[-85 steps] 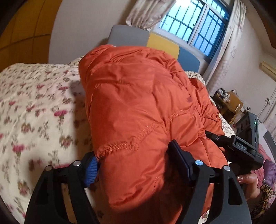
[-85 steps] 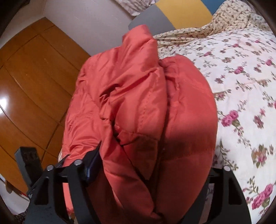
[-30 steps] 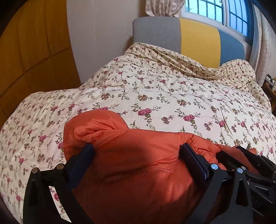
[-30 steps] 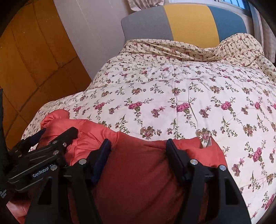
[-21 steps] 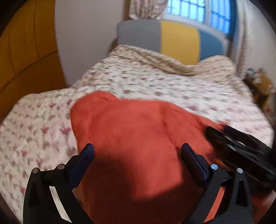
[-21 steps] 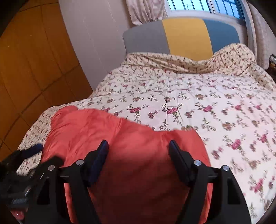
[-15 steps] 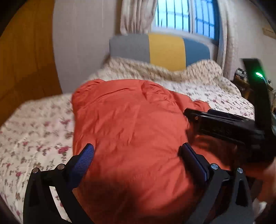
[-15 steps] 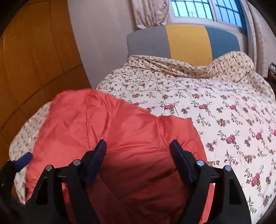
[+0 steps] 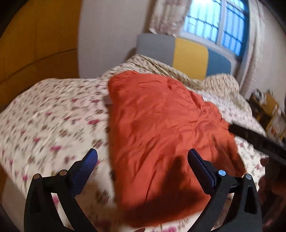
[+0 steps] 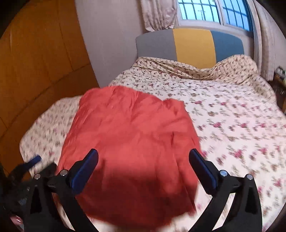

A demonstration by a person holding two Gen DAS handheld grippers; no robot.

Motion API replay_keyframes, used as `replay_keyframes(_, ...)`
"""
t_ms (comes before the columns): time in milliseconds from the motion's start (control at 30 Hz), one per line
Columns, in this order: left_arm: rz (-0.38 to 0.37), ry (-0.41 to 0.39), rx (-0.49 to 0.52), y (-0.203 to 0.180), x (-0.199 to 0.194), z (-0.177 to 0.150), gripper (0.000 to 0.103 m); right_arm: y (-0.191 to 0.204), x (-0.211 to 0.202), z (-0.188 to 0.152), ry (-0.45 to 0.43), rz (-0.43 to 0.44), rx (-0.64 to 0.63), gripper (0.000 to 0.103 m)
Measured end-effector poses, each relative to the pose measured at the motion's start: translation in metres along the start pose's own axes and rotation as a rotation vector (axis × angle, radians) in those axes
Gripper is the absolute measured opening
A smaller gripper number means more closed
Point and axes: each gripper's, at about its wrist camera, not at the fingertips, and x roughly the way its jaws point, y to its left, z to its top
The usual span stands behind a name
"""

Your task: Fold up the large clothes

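A folded orange puffer jacket (image 9: 160,135) (image 10: 130,142) lies on the floral bedspread (image 9: 53,121) (image 10: 232,114), near the foot of the bed on its left side. My left gripper (image 9: 143,158) hangs above the jacket's near edge with its jaws wide and nothing between the pads. My right gripper (image 10: 143,158) is also above the jacket, its jaws opening to full width, with no cloth pinched. A finger of the right gripper (image 9: 257,141) shows at the right edge of the left wrist view. The left gripper's blue tip (image 10: 34,159) shows low left in the right wrist view.
A padded headboard (image 10: 193,46) in grey, yellow and blue stands at the far end under a barred window (image 10: 214,12) with curtains. A wooden wardrobe wall (image 10: 35,62) runs along the left. A cluttered wooden stand (image 9: 268,107) sits right of the bed.
Both grippers let go of the jacket and pulled back and up from it. The jacket now lies flat on the bedspread, and the right jaws stand wider.
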Motion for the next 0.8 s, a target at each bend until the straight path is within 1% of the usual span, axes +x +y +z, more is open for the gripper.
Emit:
replay_keyframes(133,-0.024,-0.055,-0.033,0.005,-0.043,-0.016,0.100,0.019,-0.037,-0.020,-0.024,-0.053,-0.065,0.101)
replay_keyframes(200,-0.020,-0.069,-0.025,0.003,-0.058,-0.021,0.100,0.029,-0.054,-0.028,-0.031,-0.086,-0.081,0.101)
replay_keyframes(300,-0.001,-0.086,0.000,-0.005,-0.077,-0.028,0.100,0.036,-0.075,-0.037,-0.053,-0.089,-0.073,0.101)
replay_keyframes(367,0.030,-0.090,0.016,-0.008,-0.087,-0.033,0.100,0.041,-0.088,-0.042,-0.056,-0.077,-0.060,0.101)
replay_keyframes(433,0.079,-0.110,0.039,-0.011,-0.097,-0.038,0.100,0.044,-0.098,-0.045,-0.063,-0.071,-0.051,0.101)
replay_keyframes(467,0.109,-0.123,0.061,-0.016,-0.103,-0.041,0.100,0.045,-0.103,-0.046,-0.066,-0.074,-0.047,0.101)
replay_keyframes(533,0.136,-0.137,0.087,-0.020,-0.111,-0.044,0.100,0.048,-0.113,-0.050,-0.060,-0.082,-0.044,0.101)
replay_keyframes(700,0.131,-0.143,0.080,-0.022,-0.126,-0.049,0.100,0.054,-0.129,-0.055,-0.040,-0.088,-0.039,0.101)
replay_keyframes(800,0.159,-0.154,0.079,-0.023,-0.132,-0.048,0.100,0.056,-0.137,-0.054,-0.054,-0.110,-0.040,0.101)
